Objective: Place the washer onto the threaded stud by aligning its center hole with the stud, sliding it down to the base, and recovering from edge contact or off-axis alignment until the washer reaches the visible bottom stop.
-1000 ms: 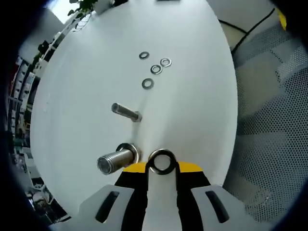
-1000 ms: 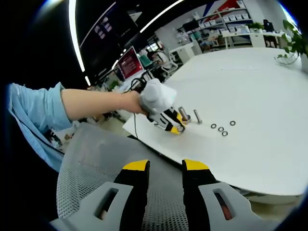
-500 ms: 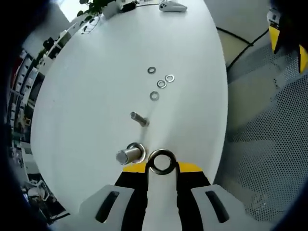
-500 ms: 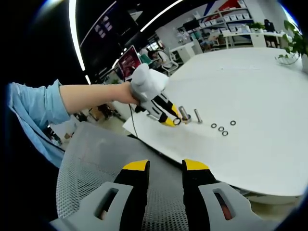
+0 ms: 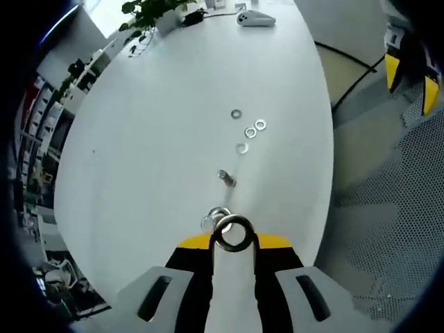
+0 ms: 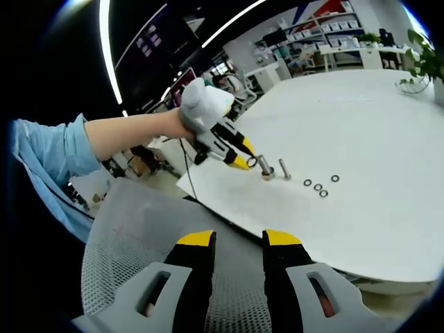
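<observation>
My left gripper (image 5: 233, 241) is shut on a steel washer (image 5: 216, 234), held edge-up at its tips. Just past the washer a threaded stud (image 5: 211, 221) stands on the white table (image 5: 152, 139), seen almost end-on. In the right gripper view the left gripper (image 6: 248, 161), held by a gloved hand, hovers with the washer (image 6: 252, 161) just above and left of that stud (image 6: 265, 168); they look apart. My right gripper (image 6: 239, 241) is open over a grey mesh chair (image 6: 139, 229), nothing between its fingers.
A second, thinner stud (image 5: 225, 177) stands further along the table, also (image 6: 284, 168). Several loose washers (image 5: 250, 132) lie beyond it, also (image 6: 319, 187). A potted plant (image 5: 156, 10) stands at the far end. The table edge (image 5: 326, 173) runs to the right, mesh chair beyond.
My left gripper has risen away from the table with the washer; the stud, seen from the side before, now shows end-on under the washer. The right gripper has not moved.
</observation>
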The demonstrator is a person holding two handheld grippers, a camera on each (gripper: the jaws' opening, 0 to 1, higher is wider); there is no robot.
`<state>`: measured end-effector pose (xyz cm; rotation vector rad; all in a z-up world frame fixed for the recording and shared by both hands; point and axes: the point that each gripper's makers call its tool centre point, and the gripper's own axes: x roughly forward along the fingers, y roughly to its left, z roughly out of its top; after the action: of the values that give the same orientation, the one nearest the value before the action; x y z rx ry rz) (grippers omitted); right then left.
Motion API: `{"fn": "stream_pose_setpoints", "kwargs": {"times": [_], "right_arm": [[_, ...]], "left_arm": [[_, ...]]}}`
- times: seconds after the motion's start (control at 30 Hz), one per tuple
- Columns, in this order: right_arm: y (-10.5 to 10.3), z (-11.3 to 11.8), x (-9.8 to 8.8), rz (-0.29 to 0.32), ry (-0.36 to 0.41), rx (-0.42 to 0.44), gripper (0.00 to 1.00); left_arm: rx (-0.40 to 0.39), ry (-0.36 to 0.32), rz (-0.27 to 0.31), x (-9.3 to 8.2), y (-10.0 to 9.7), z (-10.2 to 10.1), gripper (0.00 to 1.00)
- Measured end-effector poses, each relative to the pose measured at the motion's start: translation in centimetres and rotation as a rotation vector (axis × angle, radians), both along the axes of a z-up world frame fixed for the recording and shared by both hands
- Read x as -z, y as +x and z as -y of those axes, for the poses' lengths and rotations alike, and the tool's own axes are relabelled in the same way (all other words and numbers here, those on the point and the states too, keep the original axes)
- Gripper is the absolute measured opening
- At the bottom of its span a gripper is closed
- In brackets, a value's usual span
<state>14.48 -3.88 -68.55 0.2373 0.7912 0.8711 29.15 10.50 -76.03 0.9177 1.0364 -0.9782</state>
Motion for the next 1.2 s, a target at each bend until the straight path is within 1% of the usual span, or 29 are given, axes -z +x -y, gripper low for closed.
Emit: {"fn": "stream_pose_setpoints", "kwargs": {"times": [0.13, 0.23, 0.43, 0.83, 1.13, 1.2], "right_arm": [[0.0, 0.0, 0.0, 0.000, 0.000, 0.001, 0.29], [0.0, 0.0, 0.0, 0.000, -0.001, 0.002, 0.29], [0.1, 0.0, 0.0, -0.002, 0.000, 0.009, 0.29], [0.3, 0.2, 0.0, 0.000, 0.003, 0.028, 0.29], [0.4, 0.2, -0.1, 0.005, 0.012, 0.038, 0.29], [0.4, 0.3, -0.1, 0.002, 0.011, 0.039, 0.29]], "left_arm": [[-0.009, -0.003, 0.010, -0.2, 0.8, -0.1, 0.19], [-0.009, 0.011, 0.018, 0.0, 1.4, -0.3, 0.19], [-0.017, 0.022, 0.013, 0.6, 2.1, -0.4, 0.19], [-0.009, 0.024, -0.005, 1.6, 2.3, -0.1, 0.19], [-0.017, 0.042, -0.030, 3.2, 2.6, 0.0, 0.19], [-0.016, 0.047, -0.027, 3.7, 2.6, 0.1, 0.19]]}}
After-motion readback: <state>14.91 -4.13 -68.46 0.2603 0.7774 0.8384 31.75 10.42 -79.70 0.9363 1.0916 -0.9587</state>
